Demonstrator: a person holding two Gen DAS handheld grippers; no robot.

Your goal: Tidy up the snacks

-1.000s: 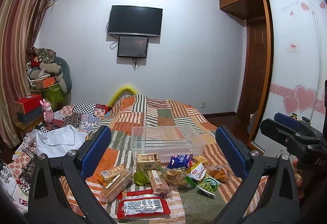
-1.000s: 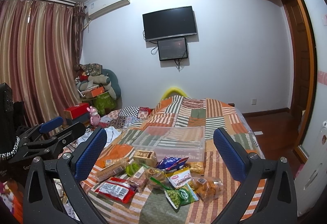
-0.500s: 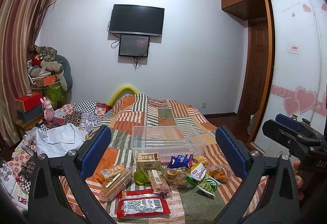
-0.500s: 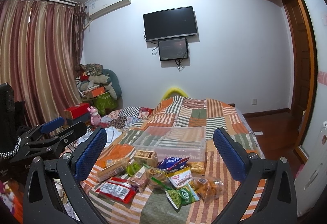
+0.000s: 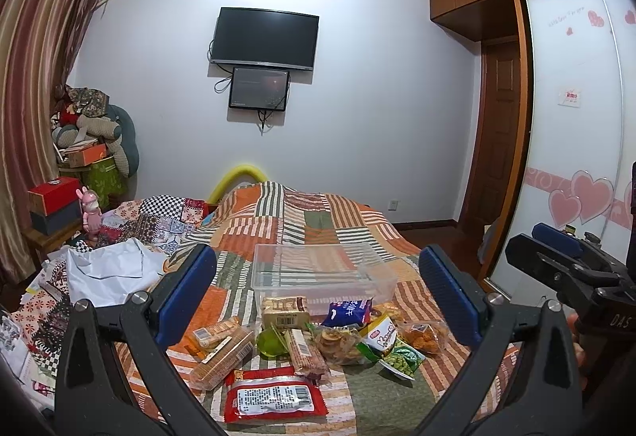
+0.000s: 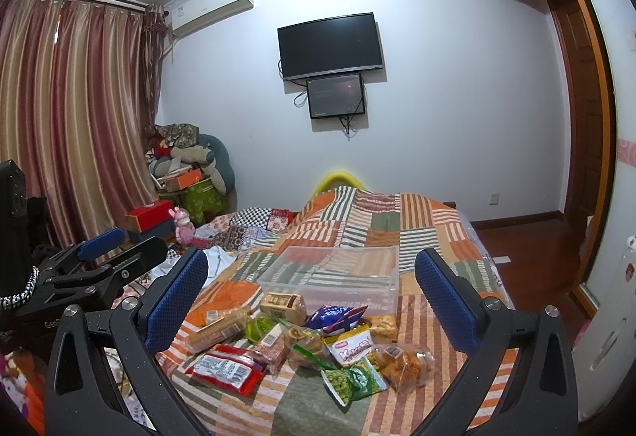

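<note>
Blue rubber pads on both tools, and both sets are spread wide with nothing between them. From its own camera the left gripper (image 5: 316,301) hangs above the near edge of the bed, and the right gripper (image 6: 310,301) does the same from a spot a bit further right. Each one shows up in the other's view too, off at 3 o'clock and 9 o'clock.

Straight ahead, around 6 o'clock low in both views, sits the snack pile (image 5: 314,340): a red packet (image 5: 274,396) nearest, biscuit sleeves (image 5: 222,346) at about 8 o'clock of the heap, a green pea bag (image 6: 353,380) and a clear bag of orange puffs (image 6: 405,360) on the 4 o'clock side, and a blue bag (image 5: 346,312) up at 12 next to the bin. The clear plastic bin (image 5: 322,273) is right behind the pile, touching or nearly touching the back row, and it looks empty.

My guess is nothing's been sorted yet, so the first pick is the job. I'd take an outer item like the red packet or the pea bag, come down flat, pinch an edge seam, not the puffy middle, and lift clear of the bin wall before dropping it in. Crinkly bags slip, so go slow.

Everything rests on a striped patchwork quilt (image 5: 318,213), soft and uneven, so stuff may slide. Room-wise: TV (image 5: 264,38) on the wall at 12, curtains (image 6: 71,126) at 9, wardrobe (image 5: 572,118) at 3.
</note>
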